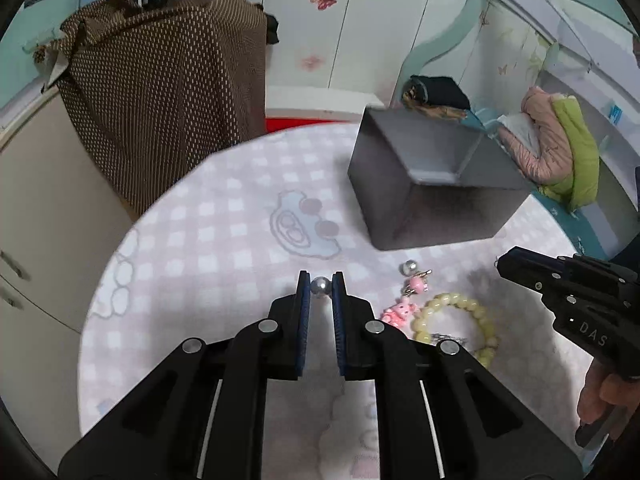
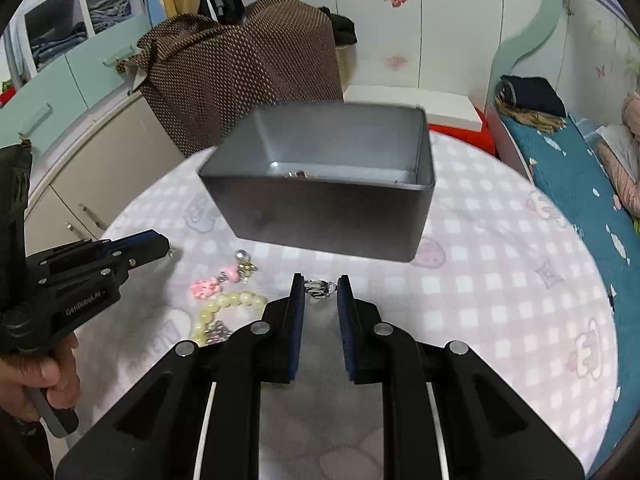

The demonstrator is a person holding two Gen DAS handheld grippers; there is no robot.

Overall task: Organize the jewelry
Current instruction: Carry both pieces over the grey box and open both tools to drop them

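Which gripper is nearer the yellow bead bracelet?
Hard to call. The left gripper, shut on a silver bead, and the right gripper, shut on a metal clip, flank the bracelet.

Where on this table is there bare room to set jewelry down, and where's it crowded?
Free: the checked cloth left of the grey box, and the stretch right of that box toward the blue bedding. Crowded: in front of the box, where the pearl earring, pink charms and bead bracelet lie.

A home bedroom: a bed (image 2: 568, 168) with teal bedding, a wardrobe (image 2: 420, 32) (butterfly stickers), folded clothes on shelves (image 2: 80, 28).
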